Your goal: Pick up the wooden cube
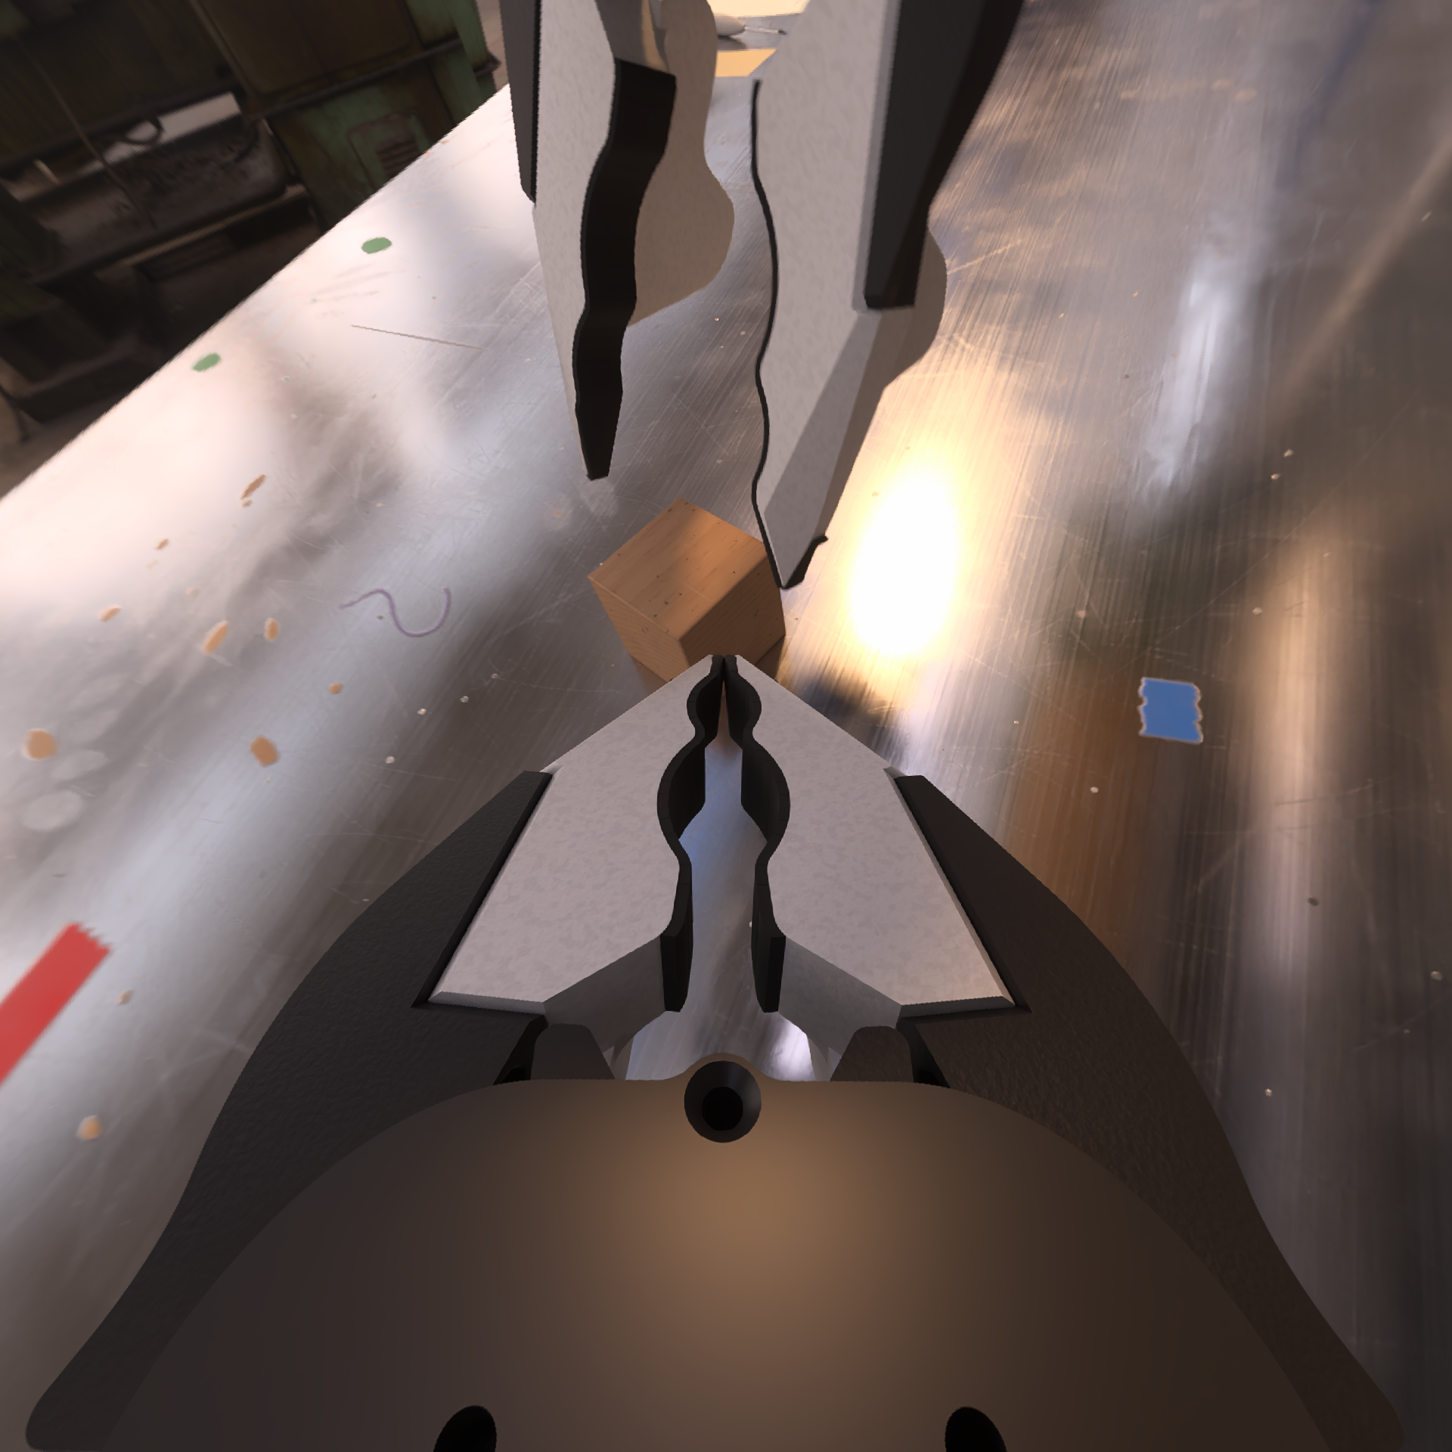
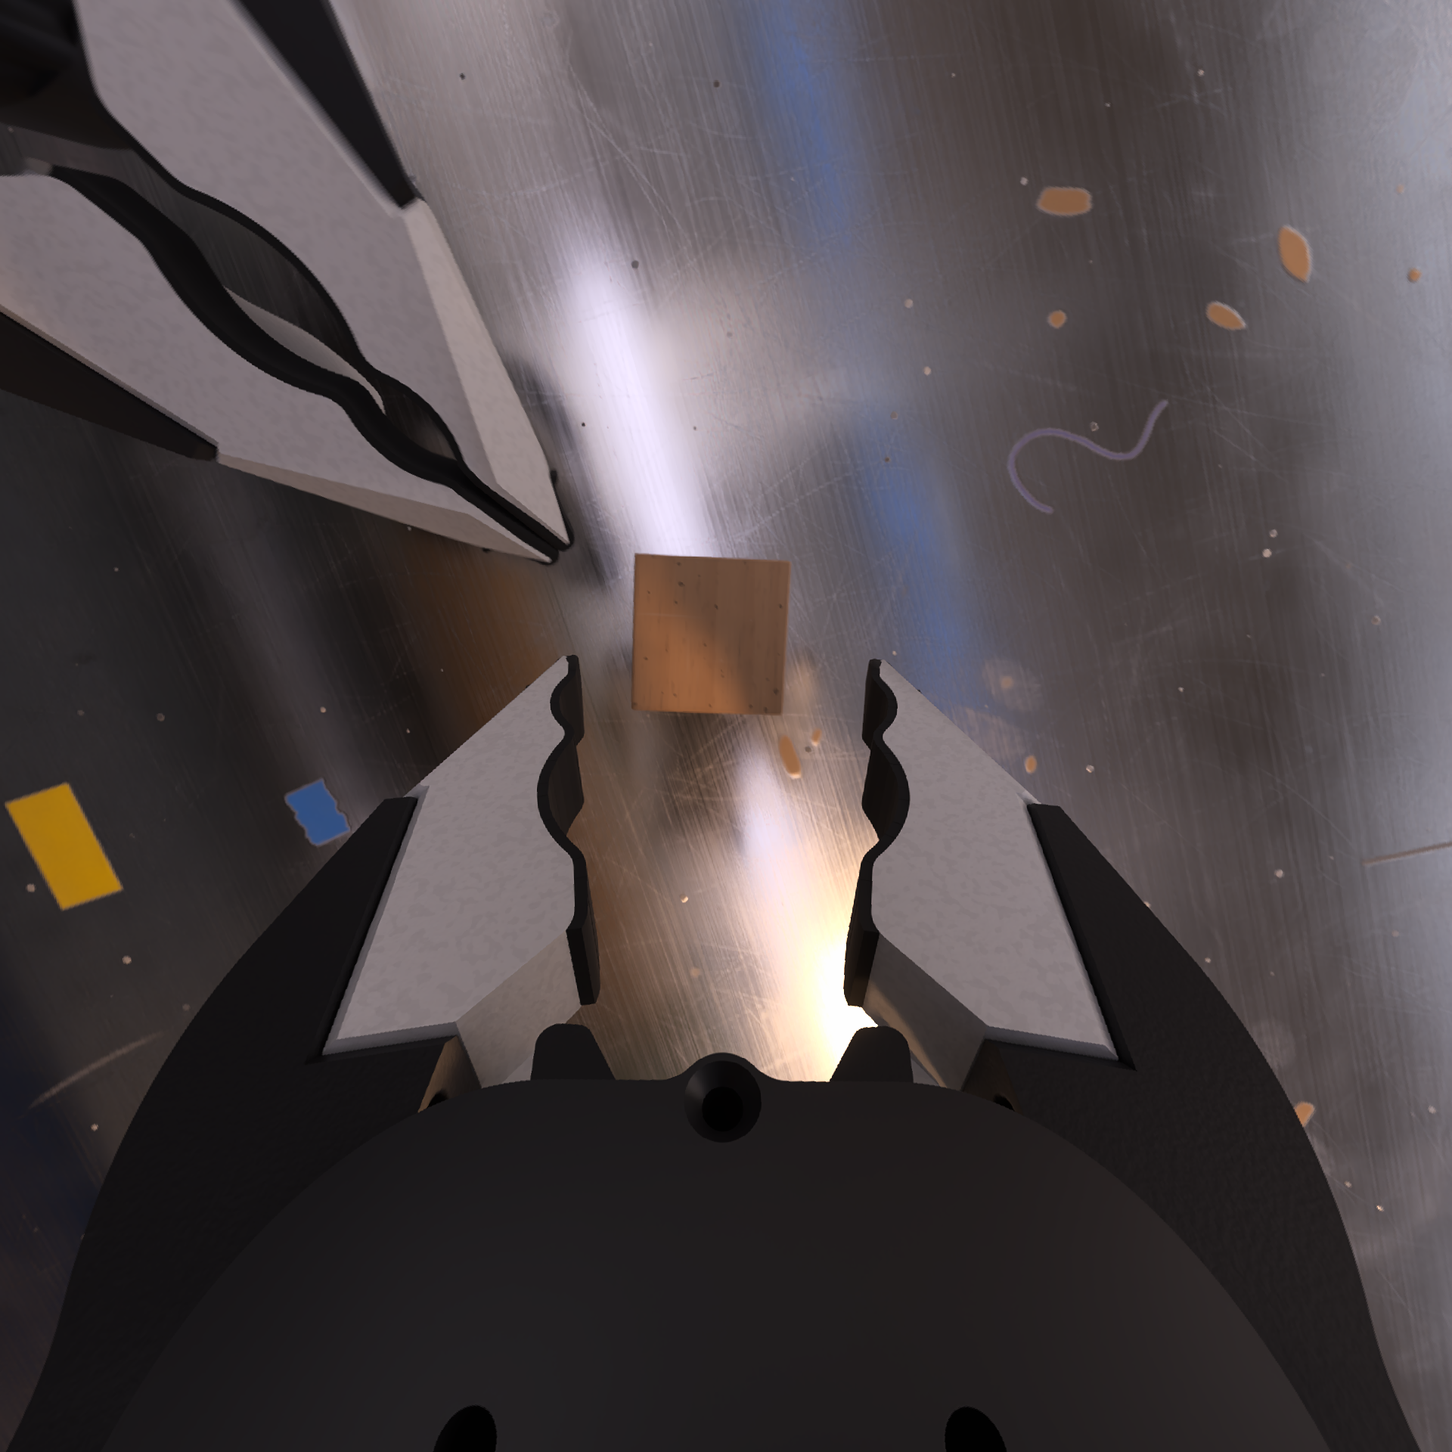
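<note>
Right wrist view looks down on the scratched metal bench, over which the right hand-held gripper hangs with jaws spread wide and empty. Left hand-held gripper has its tips pressed together, holding nothing. Wooden cube rests on the bench, just beyond both.

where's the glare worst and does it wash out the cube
Left wrist view: a warm glare patch burns on the metal table right of the wooden cube, which stays crisp. Right wrist view: pale streaks cross the table behind the cube, dulling it slightly.
</note>
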Motion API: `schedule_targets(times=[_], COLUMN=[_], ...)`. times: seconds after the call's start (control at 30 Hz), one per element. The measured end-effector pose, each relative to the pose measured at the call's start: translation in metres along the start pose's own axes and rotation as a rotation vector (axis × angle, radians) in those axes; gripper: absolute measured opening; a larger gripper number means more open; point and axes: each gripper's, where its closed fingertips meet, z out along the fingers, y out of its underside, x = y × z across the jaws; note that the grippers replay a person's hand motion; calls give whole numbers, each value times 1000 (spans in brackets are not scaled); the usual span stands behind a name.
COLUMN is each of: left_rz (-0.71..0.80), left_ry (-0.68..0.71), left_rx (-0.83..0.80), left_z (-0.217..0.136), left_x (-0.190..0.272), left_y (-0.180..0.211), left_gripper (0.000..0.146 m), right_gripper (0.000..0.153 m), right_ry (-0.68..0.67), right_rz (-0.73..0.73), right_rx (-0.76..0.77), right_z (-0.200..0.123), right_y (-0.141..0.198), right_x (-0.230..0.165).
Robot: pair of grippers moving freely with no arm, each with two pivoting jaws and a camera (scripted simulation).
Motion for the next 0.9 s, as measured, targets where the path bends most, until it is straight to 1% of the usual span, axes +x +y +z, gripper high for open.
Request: schedule_targets(times=[0.1, 0.2, 0.27, 0.33, 0.43, 0.5, 0.6, 0.67, 0.73, 0.77, 0.83, 0.9], left_rz=[-39, -36, -42, -50, -64, -65, -63, -58, -49, -47, -45, -43], left_ry=[27, 33, 38, 46, 50, 53, 47, 41, 35, 34, 32, 31], left_rx=[26, 27, 29, 33, 44, 48, 47, 43, 37, 36, 34, 33], left_z=[3, 5, 4, 4, 2, 1, 1, 2, 2, 3, 3, 4], left_x=[3, 3, 3, 3, 2, 2, 2, 1, 1, 1, 1, 1], left_y=[1, 0, 0, 0, -1, -1, -1, 0, 0, 1, 1, 1], left_gripper=[0, 0, 0, 0, 0, 0, 0, 0, 0, 0, 0, 0], right_gripper=[69, 66, 58, 44, 44, 44, 44, 44, 44, 44, 44, 44], right_ry=[3, 55, 59, 35, 41, 44, 22, 1, 40, 97, 270, 439], right_rz=[-12, -17, 0, 30, 58, 71, 58, 47, 76, 107, 211, 390], right_rx=[-16, -73, -68, -49, -40, -48, -5, 86, 165, 168, 114, 44], right_z=[8, 14, 17, 20, 19, 11, -22, -58, -100, -121, -161, -189], right_y=[0, 6, 4, 2, 1, 4, 5, 3, 12, 24, 64, 117], right_x=[-5, -1, -1, -3, -3, -4, -16, -23, -14, -1, 42, 92])
